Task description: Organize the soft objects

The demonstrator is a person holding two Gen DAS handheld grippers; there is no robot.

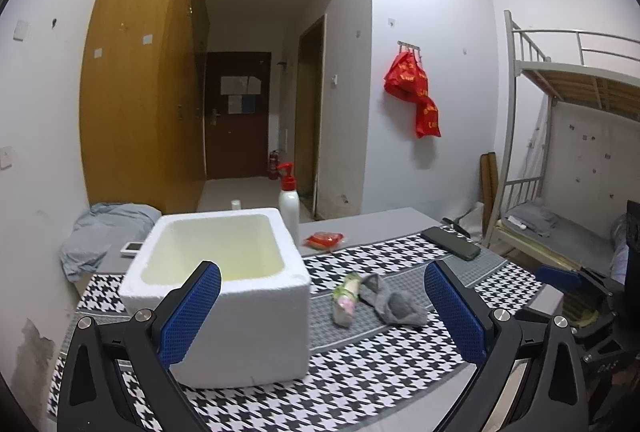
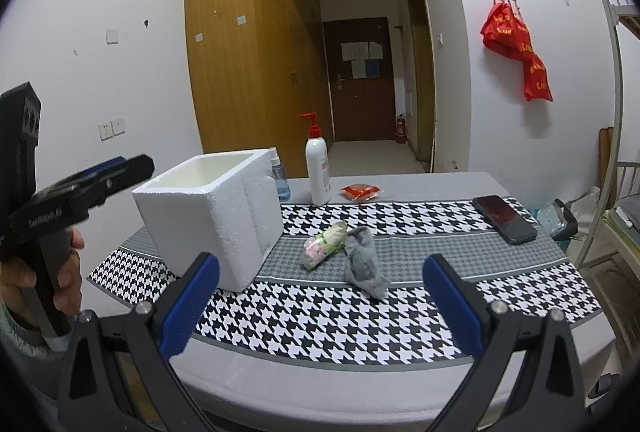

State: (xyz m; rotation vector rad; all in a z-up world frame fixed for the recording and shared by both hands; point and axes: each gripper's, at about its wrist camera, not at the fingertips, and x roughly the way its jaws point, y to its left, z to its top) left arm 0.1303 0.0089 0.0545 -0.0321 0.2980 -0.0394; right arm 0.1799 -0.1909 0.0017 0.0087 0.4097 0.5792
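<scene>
White walls, a tall wooden wardrobe [image 2: 248,44] and a dark door [image 2: 358,80] at the end of a hallway frame a table [image 2: 420,182] covered by a black-and-white houndstooth cloth [image 2: 340,320] with a grey band across its middle. On the left part of the cloth stands an open white foam box [image 2: 216,216], nothing visible inside it in the left wrist view. Just right of the box lie the soft things: a grey sock [image 2: 364,264], crumpled, and a small pale green and pink bundle [image 2: 324,242] touching its far left edge. Farther back are a white pump bottle [image 2: 319,168] with a red top, a red packet [image 2: 360,192] and, to the right, a dark phone [image 2: 505,219]. The right gripper [image 2: 320,288] hovers near the table's front edge, jaws spread wide and empty, sock and bundle framed between them. The left gripper [image 1: 322,296] is likewise wide open with nothing held, its left finger [image 1: 192,308] in front of the box's near wall. A hand [image 2: 60,272] grips the left tool's handle
</scene>
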